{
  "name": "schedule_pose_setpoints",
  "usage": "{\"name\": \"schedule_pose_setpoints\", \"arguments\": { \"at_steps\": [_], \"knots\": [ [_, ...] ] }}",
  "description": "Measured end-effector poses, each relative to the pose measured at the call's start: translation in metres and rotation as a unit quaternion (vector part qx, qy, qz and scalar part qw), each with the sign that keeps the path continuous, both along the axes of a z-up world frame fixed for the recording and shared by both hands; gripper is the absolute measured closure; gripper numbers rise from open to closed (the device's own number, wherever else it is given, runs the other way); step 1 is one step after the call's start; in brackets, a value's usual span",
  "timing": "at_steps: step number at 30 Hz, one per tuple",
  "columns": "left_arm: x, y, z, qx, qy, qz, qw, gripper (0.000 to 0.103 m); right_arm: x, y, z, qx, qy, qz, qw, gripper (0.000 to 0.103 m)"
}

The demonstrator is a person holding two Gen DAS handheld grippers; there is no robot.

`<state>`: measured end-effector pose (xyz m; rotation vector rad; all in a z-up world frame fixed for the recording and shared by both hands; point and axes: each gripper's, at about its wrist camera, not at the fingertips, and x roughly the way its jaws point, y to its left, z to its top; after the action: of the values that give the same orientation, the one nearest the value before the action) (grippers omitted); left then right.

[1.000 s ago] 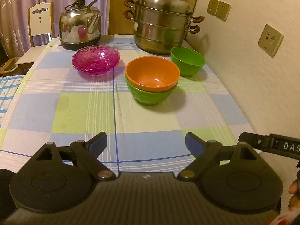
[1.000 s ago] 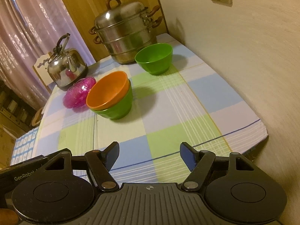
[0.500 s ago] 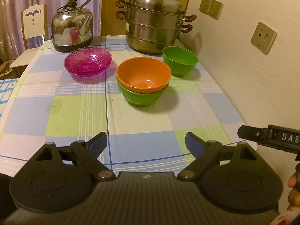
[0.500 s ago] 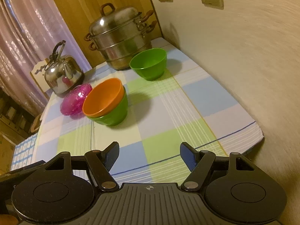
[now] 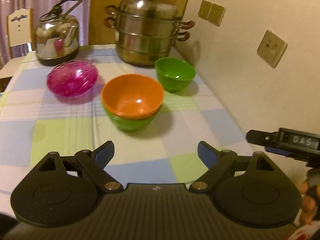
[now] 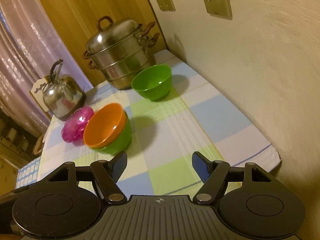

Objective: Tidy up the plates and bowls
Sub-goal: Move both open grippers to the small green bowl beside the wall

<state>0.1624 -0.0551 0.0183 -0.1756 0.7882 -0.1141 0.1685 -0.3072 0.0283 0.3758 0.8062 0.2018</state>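
An orange bowl (image 5: pixel 133 97) sits nested in a green bowl (image 5: pixel 130 123) at the table's middle; both show in the right wrist view, the orange bowl (image 6: pixel 105 125) and the green one (image 6: pixel 120 140). A second green bowl (image 5: pixel 175 76) (image 6: pixel 153 83) stands alone near the steamer. A stack of pink glass plates (image 5: pixel 73 78) (image 6: pixel 77 124) lies to the left. My left gripper (image 5: pixel 156 153) is open and empty, short of the nested bowls. My right gripper (image 6: pixel 159 164) is open and empty, right of the stack; its body shows in the left wrist view (image 5: pixel 284 142).
A steel steamer pot (image 5: pixel 148 28) and a kettle (image 5: pixel 57 36) stand at the table's far end. A wall (image 6: pixel 250 70) with sockets runs along the right edge. A chair (image 5: pixel 19 28) stands at the far left. The checked cloth (image 5: pixel 60 132) covers the table.
Both grippers have moved forward toward the bowls, which now look larger and closer. The bowls and plates have not moved. Both grippers stay open.
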Motion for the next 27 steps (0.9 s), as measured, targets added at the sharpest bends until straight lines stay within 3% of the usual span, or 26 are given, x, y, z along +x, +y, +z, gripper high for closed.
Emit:
{"name": "schedule_pose_setpoints", "arguments": {
  "at_steps": [6,16,27],
  "knots": [
    [0.056,-0.002,0.013,0.005,-0.003,-0.033,0.9994,0.014,0.044,-0.01,0.002,-0.004,-0.008,-0.009,1.0,0.032],
    [0.195,-0.005,0.022,0.037,0.001,-0.086,0.9956,0.014,0.144,-0.013,-0.011,0.001,-0.013,-0.005,1.0,0.032],
    [0.326,-0.01,-0.019,0.044,0.049,-0.096,0.9931,0.014,0.256,-0.004,-0.033,0.011,0.002,0.008,1.0,0.032]
  ]
}}
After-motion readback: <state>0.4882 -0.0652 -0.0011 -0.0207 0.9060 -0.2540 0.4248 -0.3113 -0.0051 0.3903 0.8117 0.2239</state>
